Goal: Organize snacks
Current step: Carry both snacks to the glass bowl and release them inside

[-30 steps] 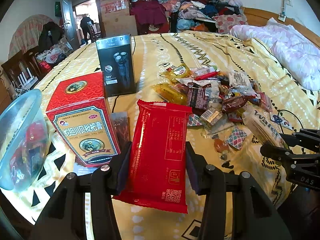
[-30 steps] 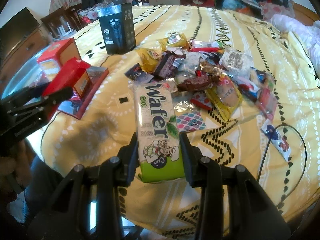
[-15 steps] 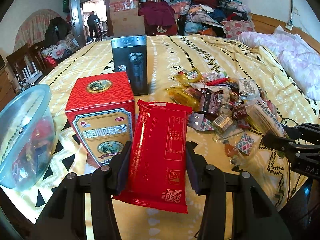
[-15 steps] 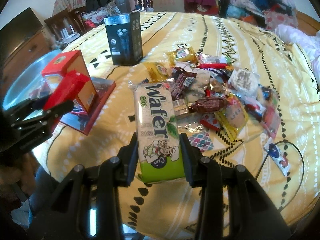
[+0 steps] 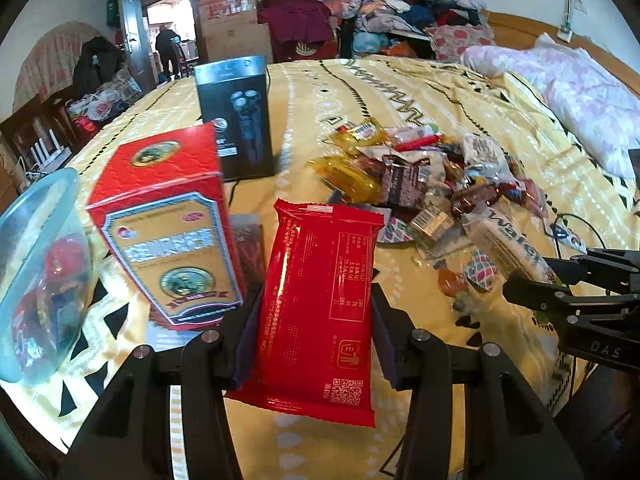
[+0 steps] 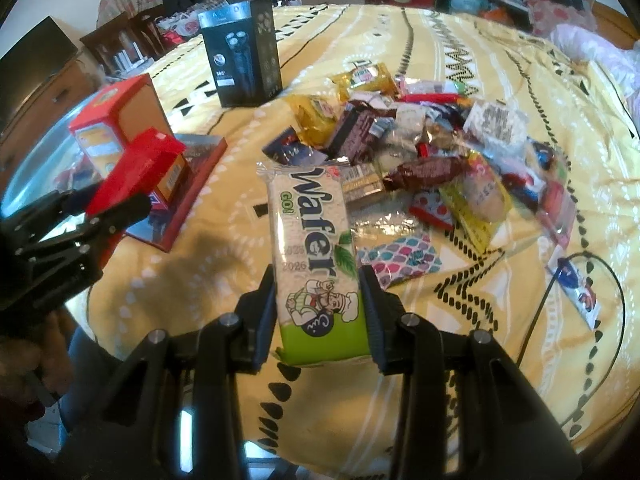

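Note:
My left gripper is shut on a flat red snack packet, held above the near edge of the yellow bedspread. My right gripper is shut on a white and green "Wafer" pack, held above the cloth just in front of a loose pile of wrapped snacks. The pile also shows in the left wrist view. The right gripper with the wafer pack shows at the right of the left wrist view. The left gripper with the red packet shows at the left of the right wrist view.
A red and gold box stands at the left on a flat dark red box. A black shaver box stands behind it. A clear plastic bowl holding snacks sits at the far left edge. A black cable lies at the right.
Both grippers have kept their packs. The left view has swung a little right and lifted; the right gripper has drawn back slightly from the pile.

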`<state>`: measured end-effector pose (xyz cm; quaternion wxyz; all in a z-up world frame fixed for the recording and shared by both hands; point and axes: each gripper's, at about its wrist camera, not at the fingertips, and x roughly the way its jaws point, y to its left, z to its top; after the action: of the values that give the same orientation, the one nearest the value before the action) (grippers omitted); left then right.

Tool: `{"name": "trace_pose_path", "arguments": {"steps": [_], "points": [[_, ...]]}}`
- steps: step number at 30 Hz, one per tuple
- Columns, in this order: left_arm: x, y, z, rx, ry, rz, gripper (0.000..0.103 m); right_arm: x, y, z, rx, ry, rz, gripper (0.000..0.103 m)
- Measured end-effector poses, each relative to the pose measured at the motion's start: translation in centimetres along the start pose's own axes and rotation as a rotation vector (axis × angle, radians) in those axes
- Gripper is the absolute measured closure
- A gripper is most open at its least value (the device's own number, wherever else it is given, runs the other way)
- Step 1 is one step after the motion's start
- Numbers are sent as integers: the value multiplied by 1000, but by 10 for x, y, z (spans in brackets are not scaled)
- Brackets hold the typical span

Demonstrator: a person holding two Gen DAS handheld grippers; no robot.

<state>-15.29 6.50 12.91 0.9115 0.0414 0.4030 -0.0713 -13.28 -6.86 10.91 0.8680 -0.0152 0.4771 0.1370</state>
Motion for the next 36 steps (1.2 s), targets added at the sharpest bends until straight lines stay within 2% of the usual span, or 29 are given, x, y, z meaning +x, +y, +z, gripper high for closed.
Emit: {"name": "trace_pose_path", "arguments": {"steps": [6,10,11,14,18,20,24,27,30,33,36], "points": [[-10,1,11,-1,-15,-12,52,-5,2,6,-7,-12,3,64],[-41,45,38,-91,-79,-9,52,-27,27,48,-78,-97,22,64],[-50,61,46,-113,-99,48,52,-34,39,65,-97,-130,41,64],[-78,115,63,-212,-154,106,52,-50,77,112,-155,-208,111,64],[-119,189,67,-312,-224,220,52,-70,142,164,-243,-276,242,64],[-131,233,64,-357,-232,308,52,-68,179,189,-286,-261,323,64],[-133,312,54,-458,-182,429,52,-51,250,226,-366,-186,439,64],[-120,362,40,-516,-105,509,52,-28,297,243,-415,-132,463,64],[-109,388,29,-545,-54,533,52,-3,332,244,-438,-56,500,63],[-109,398,17,-569,-45,541,51,13,358,234,-453,-28,503,63],[-103,402,9,-588,-25,550,51,17,365,226,-434,-19,506,63]]}}
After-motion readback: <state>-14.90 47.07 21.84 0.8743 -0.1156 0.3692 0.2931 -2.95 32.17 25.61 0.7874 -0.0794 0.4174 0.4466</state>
